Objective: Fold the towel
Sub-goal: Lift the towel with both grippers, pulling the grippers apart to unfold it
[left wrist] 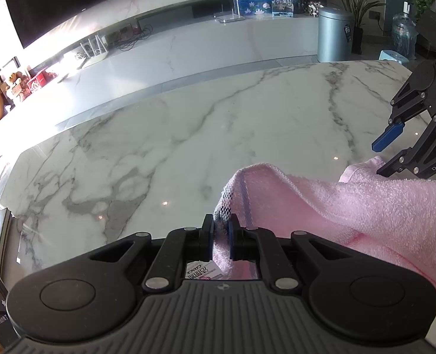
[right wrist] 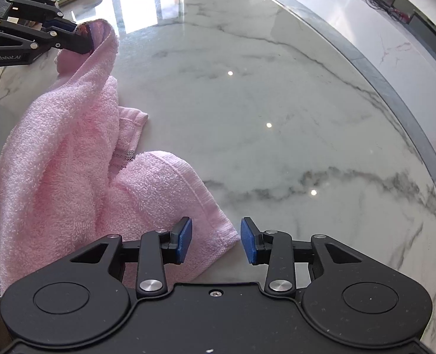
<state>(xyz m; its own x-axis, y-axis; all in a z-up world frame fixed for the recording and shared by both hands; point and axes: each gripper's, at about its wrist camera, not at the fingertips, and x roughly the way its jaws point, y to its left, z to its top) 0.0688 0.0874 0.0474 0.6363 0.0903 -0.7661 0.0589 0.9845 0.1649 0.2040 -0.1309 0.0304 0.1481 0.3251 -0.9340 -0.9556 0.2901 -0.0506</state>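
The towel (right wrist: 70, 159) is pink terry cloth, nubby and soft, with a flat woven hem and a narrow checked band near one end. It lies bunched on the near-left part of the table (right wrist: 277, 118), a glossy slab of white marble with grey veins and a curved edge, bright with reflected ceiling lights.

The left tool (left wrist: 220, 236) has its blue pads pressed narrow on a corner of the towel, at the checked band (left wrist: 225, 203), and holds that corner raised above the table; the cloth hangs away from it in a slack, rumpled slope. In the right wrist view the same corner shows pinched at the tip of the black linkage.

The right tool (right wrist: 216, 240) stands wide, its ribbed blue pads (right wrist: 185, 237) well apart, with a hemmed corner of the towel lying flat between them. Whether either pad touches the cloth I cannot tell.

The towel's near edge is hidden behind both tool bodies. A printed label (left wrist: 198, 271) peeks through the left tool's frame, too cut off to read.
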